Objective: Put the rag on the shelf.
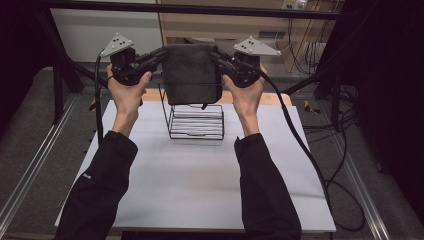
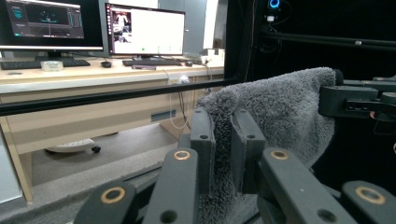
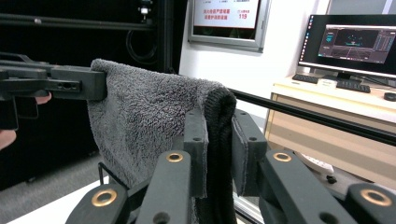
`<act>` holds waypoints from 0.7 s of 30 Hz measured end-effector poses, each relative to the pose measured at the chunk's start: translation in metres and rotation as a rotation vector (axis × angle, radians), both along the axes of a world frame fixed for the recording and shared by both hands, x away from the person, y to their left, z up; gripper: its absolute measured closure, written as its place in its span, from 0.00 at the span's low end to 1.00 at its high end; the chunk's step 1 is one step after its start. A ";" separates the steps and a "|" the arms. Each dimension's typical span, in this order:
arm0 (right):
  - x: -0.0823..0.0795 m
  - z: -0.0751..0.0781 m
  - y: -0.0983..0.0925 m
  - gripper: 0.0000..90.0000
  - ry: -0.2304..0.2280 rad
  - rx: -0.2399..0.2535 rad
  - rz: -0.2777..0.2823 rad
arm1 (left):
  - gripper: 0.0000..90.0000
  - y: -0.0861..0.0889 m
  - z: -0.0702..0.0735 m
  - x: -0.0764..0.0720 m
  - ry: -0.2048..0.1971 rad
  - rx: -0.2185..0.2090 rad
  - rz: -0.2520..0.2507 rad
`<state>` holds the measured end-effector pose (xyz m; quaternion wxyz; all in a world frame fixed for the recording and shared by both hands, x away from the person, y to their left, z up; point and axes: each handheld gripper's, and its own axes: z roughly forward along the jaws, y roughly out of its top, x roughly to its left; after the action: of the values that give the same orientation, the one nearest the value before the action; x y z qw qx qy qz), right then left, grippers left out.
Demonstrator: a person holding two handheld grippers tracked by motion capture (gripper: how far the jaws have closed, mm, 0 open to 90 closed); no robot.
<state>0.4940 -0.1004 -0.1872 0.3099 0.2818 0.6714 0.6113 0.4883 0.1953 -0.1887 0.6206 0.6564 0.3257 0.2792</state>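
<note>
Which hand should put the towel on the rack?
Neither one alone, probably. The left gripper and right gripper each pinch a top corner of the grey towel, held level above the wire rack, so both look equally placed to lower together.

The towel (image 1: 192,75) was grey terry cloth, thick and fuzzy. Each tool (image 2: 223,140) looked matt black plastic with brass-coloured rivets. The rack (image 1: 196,120) was thin black wire; the tabletop (image 1: 200,185) smooth, matt white.

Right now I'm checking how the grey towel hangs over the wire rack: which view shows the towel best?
The high view: the whole towel hangs between both grippers above the wire rack. Each gripper view shows a pinched top corner and part of its fleece.
</note>
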 end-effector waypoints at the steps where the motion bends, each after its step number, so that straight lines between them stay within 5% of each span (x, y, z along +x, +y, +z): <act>1: 0.000 0.000 0.000 0.87 0.003 -0.003 0.001 | 0.90 0.000 0.000 -0.001 0.000 -0.001 -0.002; 16: -0.005 -0.004 0.003 0.87 0.022 -0.075 0.006 | 0.90 0.002 -0.012 -0.003 0.033 0.022 -0.018; 21: -0.006 -0.011 -0.002 0.87 0.035 -0.085 0.015 | 0.90 0.000 -0.014 -0.006 0.036 0.064 -0.021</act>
<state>0.4877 -0.1022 -0.1978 0.3055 0.2741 0.7041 0.5795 0.4826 0.1948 -0.2030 0.5962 0.6842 0.3210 0.2709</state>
